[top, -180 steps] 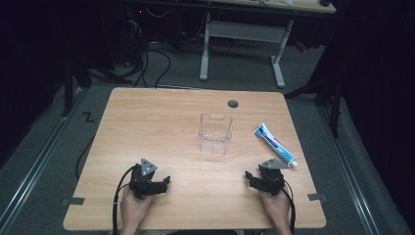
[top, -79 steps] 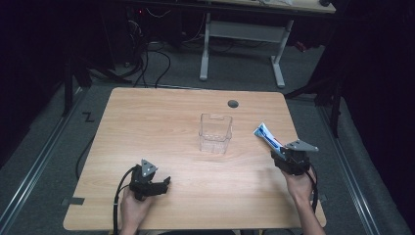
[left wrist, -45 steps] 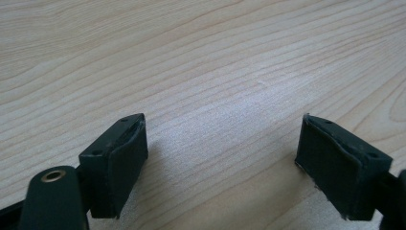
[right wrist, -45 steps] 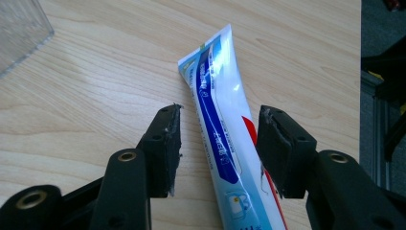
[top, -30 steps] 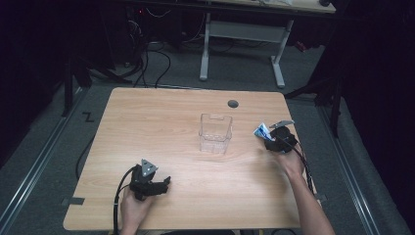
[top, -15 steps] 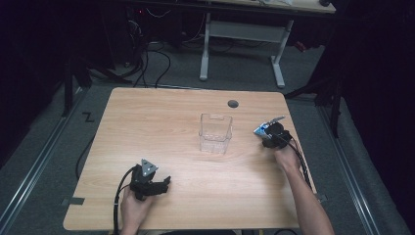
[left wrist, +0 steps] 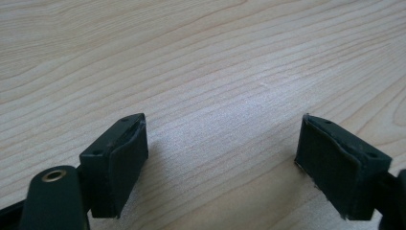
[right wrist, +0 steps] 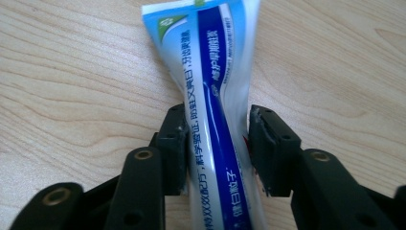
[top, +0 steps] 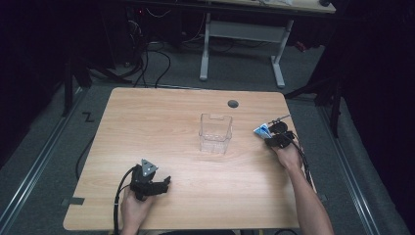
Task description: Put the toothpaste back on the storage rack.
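Blue-and-white toothpaste tube (right wrist: 218,120) sits clamped between the right gripper (right wrist: 215,143) jaws, lifted; placing into the clear plastic container (top: 215,133) to its left remains.

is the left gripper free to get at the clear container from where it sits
Probably yes: the left gripper rests open with nothing between its jaws, and bare table lies between it and the clear container.

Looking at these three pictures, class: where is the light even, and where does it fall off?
High view: table brightly lit, surroundings fall dark. Left gripper view: soft sheen on the wood between the fingers. Right gripper view: even light, toothpaste tube print sharp.
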`<state>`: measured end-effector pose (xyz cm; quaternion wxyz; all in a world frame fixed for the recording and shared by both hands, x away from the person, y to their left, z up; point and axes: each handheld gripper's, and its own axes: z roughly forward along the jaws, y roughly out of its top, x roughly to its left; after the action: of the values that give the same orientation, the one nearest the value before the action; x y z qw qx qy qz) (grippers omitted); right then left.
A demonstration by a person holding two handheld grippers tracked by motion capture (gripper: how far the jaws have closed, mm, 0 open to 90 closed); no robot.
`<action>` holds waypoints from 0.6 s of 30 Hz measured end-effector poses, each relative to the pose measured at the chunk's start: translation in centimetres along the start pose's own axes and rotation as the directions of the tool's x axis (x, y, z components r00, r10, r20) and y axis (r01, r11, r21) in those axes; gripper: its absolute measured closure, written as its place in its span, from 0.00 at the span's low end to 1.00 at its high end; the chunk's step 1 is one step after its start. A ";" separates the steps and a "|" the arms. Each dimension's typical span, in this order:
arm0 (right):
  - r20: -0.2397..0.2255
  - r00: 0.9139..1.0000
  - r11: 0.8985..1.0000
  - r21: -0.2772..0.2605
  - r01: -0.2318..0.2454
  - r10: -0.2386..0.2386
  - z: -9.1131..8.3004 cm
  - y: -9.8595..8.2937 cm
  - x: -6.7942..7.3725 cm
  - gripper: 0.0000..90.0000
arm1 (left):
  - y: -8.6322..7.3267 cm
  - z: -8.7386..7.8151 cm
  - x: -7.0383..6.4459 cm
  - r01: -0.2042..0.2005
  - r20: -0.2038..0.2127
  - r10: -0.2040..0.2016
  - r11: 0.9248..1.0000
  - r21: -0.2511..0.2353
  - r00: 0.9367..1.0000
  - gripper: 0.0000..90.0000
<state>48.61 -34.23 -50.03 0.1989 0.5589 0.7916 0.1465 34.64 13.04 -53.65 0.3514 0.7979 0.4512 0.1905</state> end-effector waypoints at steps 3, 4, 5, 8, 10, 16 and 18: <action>0.001 1.000 1.000 0.005 0.005 -0.005 -0.2 0.0 0.0 0.72 | 0.0 0.0 0.0 0.000 0.000 0.000 1.000 0.000 1.000 0.20; -0.003 1.000 1.000 0.003 0.004 -0.004 -0.2 0.0 0.0 0.76 | 0.0 0.0 0.0 0.000 0.000 0.000 1.000 0.000 1.000 0.20; -0.005 1.000 1.000 -0.004 -0.003 0.003 -0.4 0.1 0.0 0.77 | 0.0 0.0 0.0 0.000 0.002 0.000 1.000 0.002 1.000 0.20; -0.028 0.999 1.000 0.011 -0.022 0.022 -0.5 0.2 -0.4 0.78 | 0.0 0.0 0.0 0.000 0.002 0.000 1.000 0.002 1.000 0.20; -0.036 0.999 0.999 0.037 -0.018 0.019 -0.6 0.4 -0.5 0.79 | 0.0 0.0 0.0 0.000 0.001 0.000 1.000 0.002 1.000 0.20; -0.060 0.998 0.998 0.057 -0.014 0.017 -0.8 0.7 -0.5 0.79 | 0.0 0.0 0.0 0.000 0.001 0.000 1.000 0.002 1.000 0.20; -0.069 0.998 0.998 0.063 -0.009 0.013 -1.3 0.6 -0.3 0.79 | 0.0 0.0 0.0 0.001 0.000 -0.001 1.000 0.000 1.000 0.20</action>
<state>48.62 -34.35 -48.57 0.1530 0.5637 0.7992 0.1421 34.66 13.04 -53.65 0.3514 0.7978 0.4515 0.1902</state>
